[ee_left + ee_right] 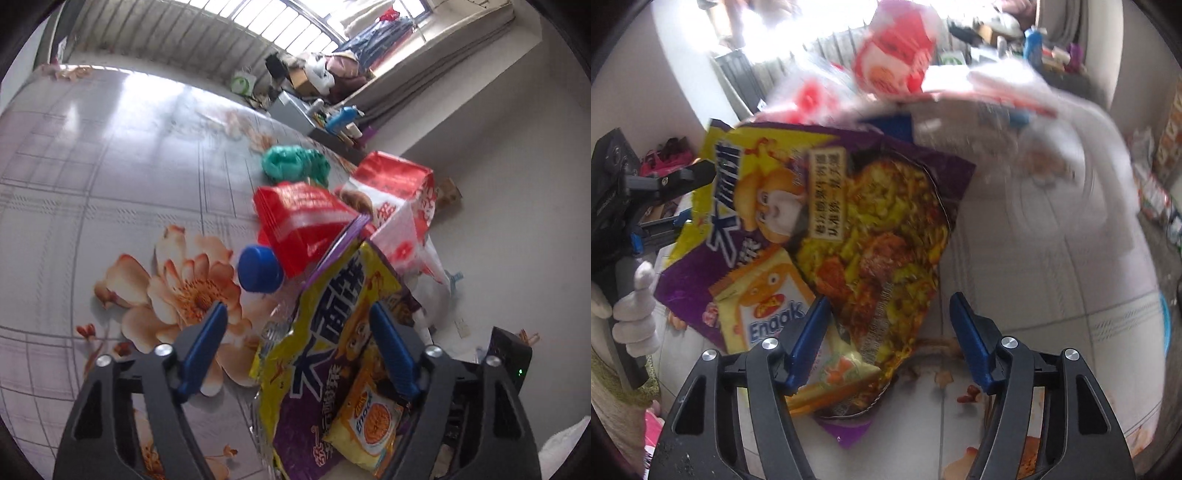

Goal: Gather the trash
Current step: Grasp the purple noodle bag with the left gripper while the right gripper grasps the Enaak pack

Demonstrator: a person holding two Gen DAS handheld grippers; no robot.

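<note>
Trash in question: a large purple-and-yellow noodle wrapper [325, 314], lying crumpled on the flowered worktop [110, 166], with a small yellow snack packet [369, 424] resting on its face. Beyond the wrapper, red packets [303, 218] and a balled green bag [293, 164]; just beside its far corner, a blue cap [259, 269].

Looks thin, light and crackly. Probably slick film with no stiffness, so likely to buckle or slip out of a shallow pinch. Best taken deep across a flat edge, or at a bunched fold, rather than by a bare corner. Worth minding the loose small packet, which may slide off if the wrapper tips.

Left tool [298, 308]: tilted down at the wrapper, one finger over its printed face, the other over bare cloth beside it. Released, jaws apart, nothing pinched.

Right tool [891, 297]: aimed more steeply down at the wrapper's near end, one finger above the small packet, the other over bare worktop beside the wrapper. Also released, pressing on nothing.

Left of the wrapper in the right wrist view, a white-gloved hand [635, 314] wrapped around the left tool's handle.
</note>
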